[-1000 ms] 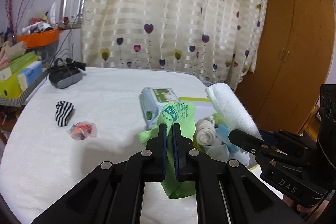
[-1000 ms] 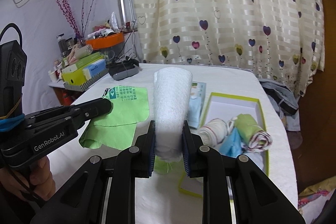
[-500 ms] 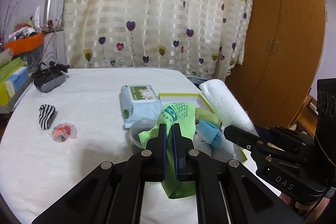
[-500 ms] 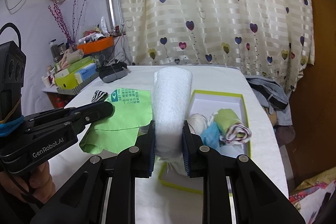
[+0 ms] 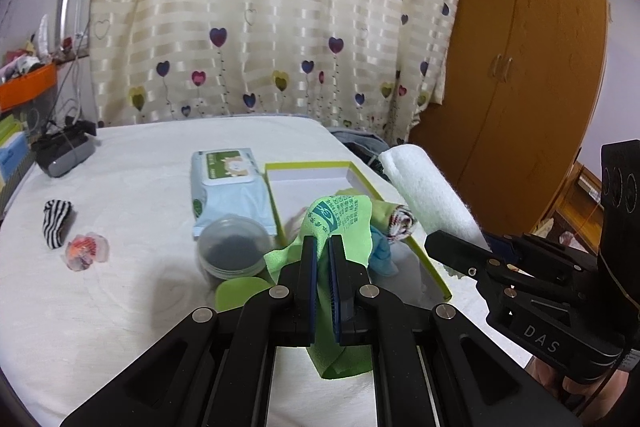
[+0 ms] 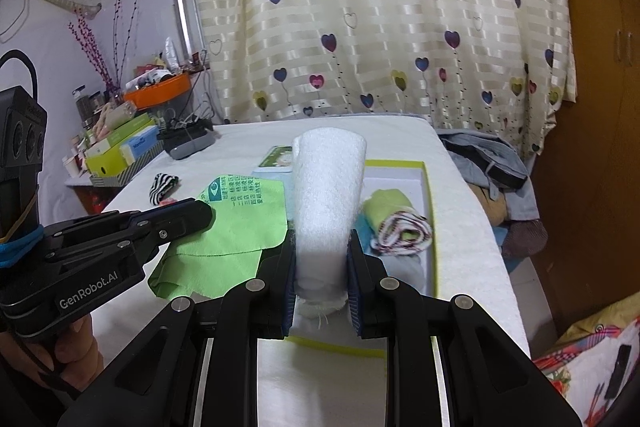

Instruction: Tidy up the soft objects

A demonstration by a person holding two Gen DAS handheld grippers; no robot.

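A green cloth (image 5: 340,223) is pinched between the closed fingers of the left gripper (image 5: 323,247) at lower centre of the left wrist view. A rolled white towel (image 6: 326,195) is clamped upright by the right gripper (image 6: 321,267), above the near end of a green-edged box (image 6: 428,187) where folded cloths (image 6: 396,223) lie. What may be a striped sock (image 5: 56,223) is seen at left.

One green cloth (image 5: 340,223), one white towel roll (image 6: 327,195), one box (image 5: 360,183), one striped sock (image 5: 56,223)
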